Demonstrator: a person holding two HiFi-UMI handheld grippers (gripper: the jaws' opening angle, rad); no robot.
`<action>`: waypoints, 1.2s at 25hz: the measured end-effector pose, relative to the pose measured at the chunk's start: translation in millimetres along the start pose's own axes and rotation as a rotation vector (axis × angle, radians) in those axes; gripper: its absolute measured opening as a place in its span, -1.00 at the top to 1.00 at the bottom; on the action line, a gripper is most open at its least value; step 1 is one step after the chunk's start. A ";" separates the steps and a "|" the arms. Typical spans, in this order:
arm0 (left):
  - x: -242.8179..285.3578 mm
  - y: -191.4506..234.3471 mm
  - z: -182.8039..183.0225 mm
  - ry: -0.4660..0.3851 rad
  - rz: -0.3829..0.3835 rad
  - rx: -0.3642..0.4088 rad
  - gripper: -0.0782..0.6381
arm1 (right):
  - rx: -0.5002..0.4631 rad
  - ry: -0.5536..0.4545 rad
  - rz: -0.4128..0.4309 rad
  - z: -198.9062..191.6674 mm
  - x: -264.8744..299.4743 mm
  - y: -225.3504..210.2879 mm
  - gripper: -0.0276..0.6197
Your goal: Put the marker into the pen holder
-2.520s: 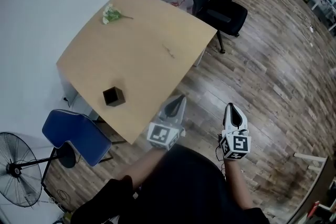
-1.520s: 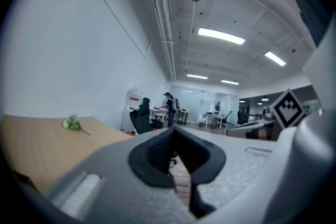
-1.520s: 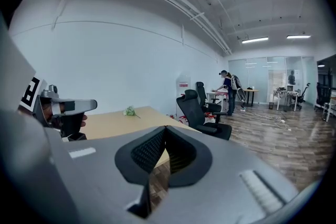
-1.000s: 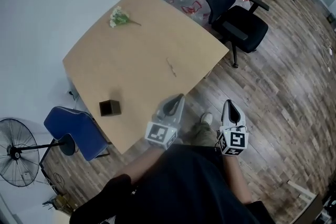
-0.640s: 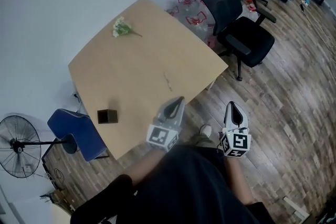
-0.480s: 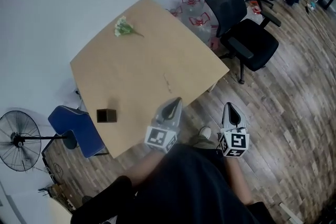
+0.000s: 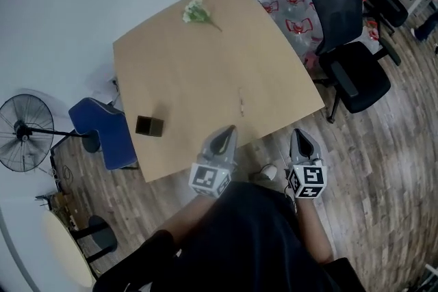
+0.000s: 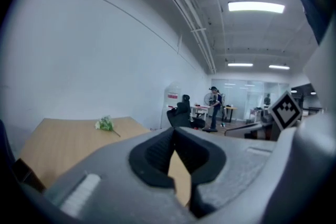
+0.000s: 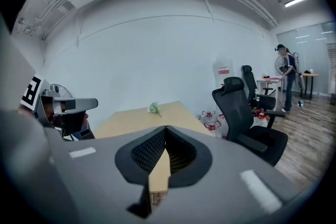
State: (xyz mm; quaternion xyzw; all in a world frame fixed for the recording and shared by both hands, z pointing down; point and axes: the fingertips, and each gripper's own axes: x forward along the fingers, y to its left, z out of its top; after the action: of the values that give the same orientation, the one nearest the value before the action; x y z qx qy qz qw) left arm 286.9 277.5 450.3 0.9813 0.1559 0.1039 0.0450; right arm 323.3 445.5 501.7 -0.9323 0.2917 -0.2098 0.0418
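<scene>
Wood-plank floor (image 7: 383, 167) surrounds a pale wooden table (image 7: 185, 72) that stands with one side against a white wall (image 7: 61, 3). On the table, close to the side where a blue chair (image 7: 102, 139) is tucked in, stands the pen holder (image 7: 148, 126), a small dark square box, upright with its top open. The marker (image 7: 241, 104) lies flat on the table well apart from the pen holder, towards the table's near edge and nearer the corner beside the black office chair (image 7: 352, 61); it is thin and too small to make out further. A sprig of pale flowers (image 7: 197, 12) lies at the table's far side by the wall. A standing fan (image 7: 24, 140) is on the floor off the table's blue-chair side. The person in dark clothing holds both tools up in front of the body at the table's near edge. The left tongs (image 7: 226, 133) point at the table with their tip over that edge in the head view; in the left gripper view their jaws meet at the tip (image 8: 175, 131) with nothing between them. The right tongs (image 7: 300, 137) are off the table, over the floor just beside the same edge; their jaws are pressed together (image 9: 166, 128) and hold nothing. Beyond the table, in the room's far part, a person (image 9: 287, 78) stands near desks.
</scene>
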 end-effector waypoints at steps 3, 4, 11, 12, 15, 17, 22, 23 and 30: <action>-15.1 28.1 -1.7 -0.011 0.050 -0.028 0.77 | -0.043 0.026 0.069 1.6 27.2 32.0 0.91; -20.3 36.4 -2.7 -0.016 0.068 -0.040 0.77 | -0.059 0.037 0.091 0.5 35.8 41.6 0.91; -49.0 95.6 -3.6 -0.063 0.177 -0.100 0.77 | -0.126 0.211 0.246 -31.6 107.7 99.4 0.91; -53.0 104.0 -4.6 -0.064 0.194 -0.111 0.77 | -0.116 0.236 0.256 -37.3 118.4 105.5 0.90; -64.5 125.7 -11.9 -0.067 0.229 -0.149 0.77 | -0.095 0.297 0.243 -52.7 149.2 118.6 0.76; -70.2 138.5 -18.6 -0.061 0.238 -0.170 0.77 | -0.120 0.324 0.219 -63.3 171.3 124.1 0.74; -75.5 164.0 -53.8 -0.018 0.234 -0.207 0.77 | -0.130 0.438 0.190 -111.4 234.8 128.9 0.58; -76.4 166.8 -62.2 -0.009 0.232 -0.219 0.77 | -0.112 0.466 0.179 -123.2 246.0 127.7 0.54; -85.0 177.4 -100.7 0.028 0.207 -0.281 0.77 | -0.087 0.596 0.153 -181.8 305.8 123.6 0.50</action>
State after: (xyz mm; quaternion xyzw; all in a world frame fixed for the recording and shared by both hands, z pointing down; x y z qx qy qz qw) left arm 238.6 88.2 553.7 0.9746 0.0384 0.1424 0.1684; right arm 409.5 179.8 754.3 -0.8059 0.3693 -0.4574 -0.0698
